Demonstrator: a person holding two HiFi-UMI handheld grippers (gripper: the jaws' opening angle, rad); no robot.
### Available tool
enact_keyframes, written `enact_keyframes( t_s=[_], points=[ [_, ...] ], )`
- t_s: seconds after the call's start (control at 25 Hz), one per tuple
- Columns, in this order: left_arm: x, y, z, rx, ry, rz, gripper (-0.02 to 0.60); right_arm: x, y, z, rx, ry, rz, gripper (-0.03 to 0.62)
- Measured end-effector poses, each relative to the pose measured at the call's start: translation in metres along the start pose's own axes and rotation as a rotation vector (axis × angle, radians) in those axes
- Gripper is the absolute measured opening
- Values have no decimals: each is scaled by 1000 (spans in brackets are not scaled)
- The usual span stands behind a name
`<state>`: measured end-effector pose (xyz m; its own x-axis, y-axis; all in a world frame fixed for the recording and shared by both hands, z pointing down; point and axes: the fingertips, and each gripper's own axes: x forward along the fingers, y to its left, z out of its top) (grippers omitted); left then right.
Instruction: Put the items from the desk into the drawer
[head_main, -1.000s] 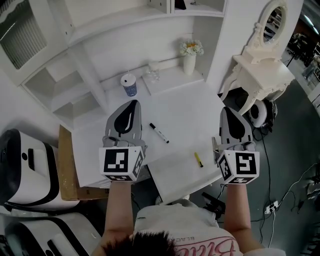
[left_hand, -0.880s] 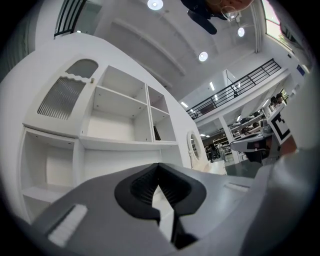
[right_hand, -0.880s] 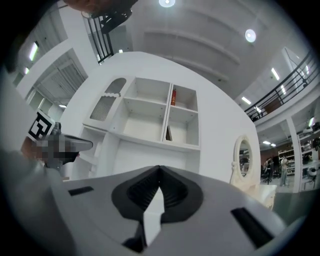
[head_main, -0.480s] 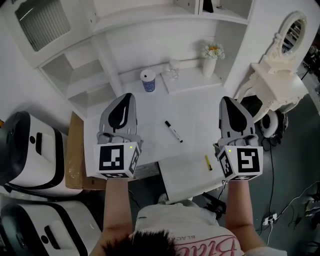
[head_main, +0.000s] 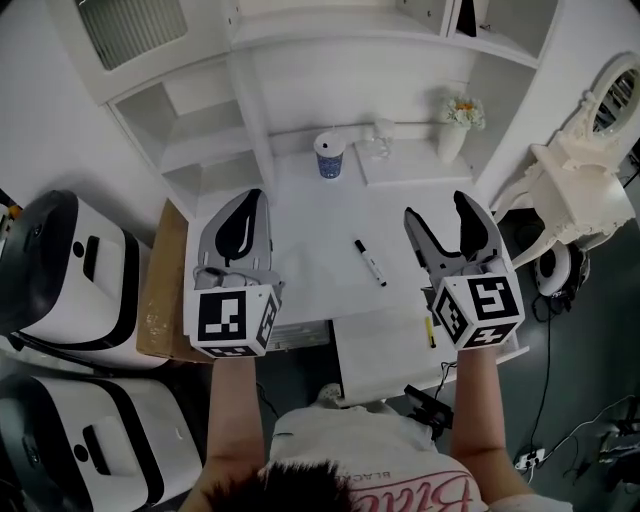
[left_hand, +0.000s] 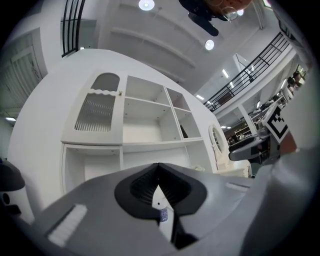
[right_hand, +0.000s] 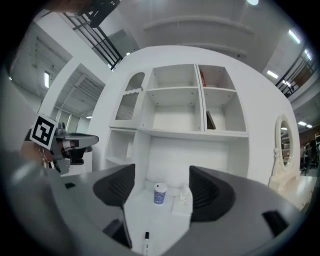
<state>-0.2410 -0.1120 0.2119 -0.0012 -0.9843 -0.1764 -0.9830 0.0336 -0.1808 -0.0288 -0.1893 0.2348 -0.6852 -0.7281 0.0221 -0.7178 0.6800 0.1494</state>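
A black marker (head_main: 370, 262) lies on the white desk (head_main: 310, 230), and it also shows low in the right gripper view as the marker (right_hand: 146, 240). The drawer (head_main: 380, 350) stands pulled out at the desk's front, with a small yellow pen (head_main: 430, 332) lying at its right side. My right gripper (head_main: 442, 215) hovers over the desk just right of the marker. Its jaws have just been opening and stand wide with nothing between them (right_hand: 161, 177). My left gripper (head_main: 243, 212) is shut and empty above the desk's left part (left_hand: 159, 175).
A blue patterned cup (head_main: 329, 156) and a small clear glass (head_main: 375, 140) stand at the back of the desk, and a vase of flowers (head_main: 455, 125) at the back right. White shelving rises behind. White machines (head_main: 60, 270) stand to the left, an ornate white dressing table (head_main: 580, 190) to the right.
The right gripper's jaws went from shut to wide open, and it moved left, closer to the marker. The left gripper shifted toward the desk's left side.
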Motion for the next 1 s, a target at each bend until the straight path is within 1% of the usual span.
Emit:
enact_keyframes(
  t_s=[0.04,0.12,0.28,0.44,0.56,0.8,0.88,1.0],
  points=[
    [-1,2,-1,-1,3,4,9,5,3,-5,-4,17,11,310],
    [-2,5,-6,-4,11,11,9,16,9,-18,-12,60,33,310],
    [-2,9,-21,-25,40,20,9,39,20,-57,-11,164,85,310],
    [-2,10,-39,-43,76,20,9,62,29,-108,27,279,129,310],
    [-2,9,-54,-58,106,20,9,73,35,-149,21,375,153,310],
    [-6,9,-81,-84,159,26,9,86,52,-223,30,548,233,308],
    [-7,9,-87,-79,173,29,9,90,58,-245,49,600,255,304],
    [-9,10,-96,-82,191,34,9,95,64,-277,57,674,263,264]
  ],
)
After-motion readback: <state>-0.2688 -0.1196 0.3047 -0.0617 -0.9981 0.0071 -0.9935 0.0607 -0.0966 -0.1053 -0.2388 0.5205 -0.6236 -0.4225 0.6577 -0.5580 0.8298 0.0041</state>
